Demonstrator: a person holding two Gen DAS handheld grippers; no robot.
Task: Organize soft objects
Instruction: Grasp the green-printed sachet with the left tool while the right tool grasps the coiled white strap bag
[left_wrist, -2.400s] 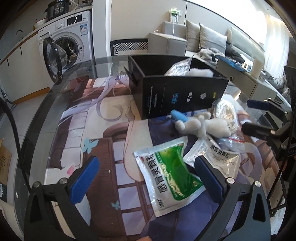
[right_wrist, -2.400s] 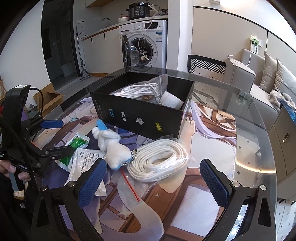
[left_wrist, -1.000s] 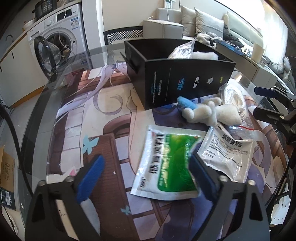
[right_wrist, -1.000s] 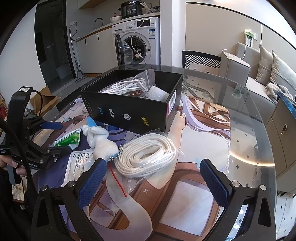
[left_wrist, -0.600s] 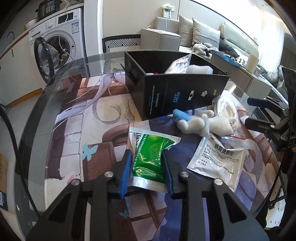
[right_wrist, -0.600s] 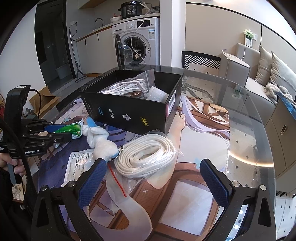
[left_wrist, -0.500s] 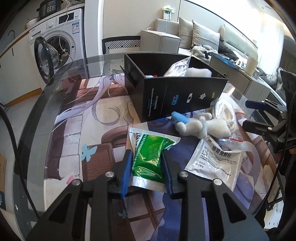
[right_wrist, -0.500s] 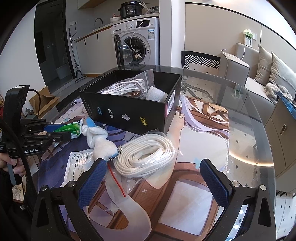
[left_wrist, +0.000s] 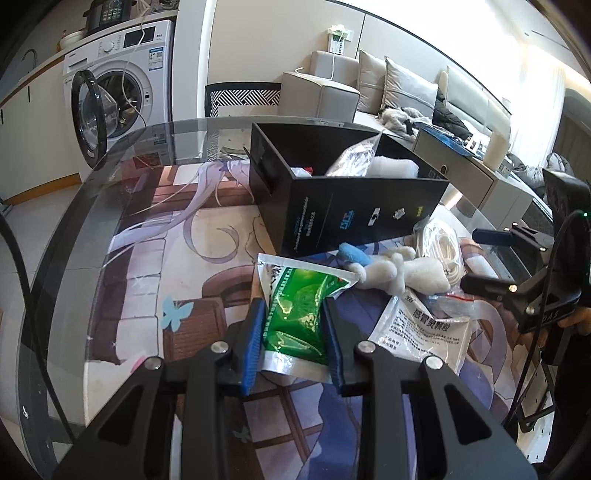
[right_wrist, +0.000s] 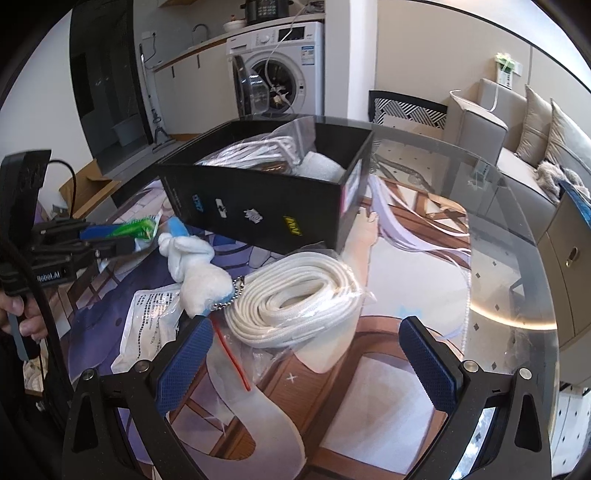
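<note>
The left hand-held gripper (left_wrist: 293, 336) has its blue pads clamped on a crinkled green-and-white foil sachet (left_wrist: 300, 314), which is pinched at its near end just in front of the open black cardboard box (left_wrist: 354, 210) on the round glass desk (left_wrist: 70, 236). Against the box's front wall lies a small white plush toy with a blue tip (left_wrist: 399, 267), and a flat white printed sachet (left_wrist: 421, 332) lies in front of the box, beside the green one. A bagged coil of white rope (right_wrist: 295, 295) lies at the box's near corner. The right hand-held gripper (right_wrist: 306, 365) hangs above that coil with its pads wide apart, nothing between them. Inside the box sit another clear bag of white cord (right_wrist: 255, 149) and a white padded bundle (right_wrist: 321, 168).
</note>
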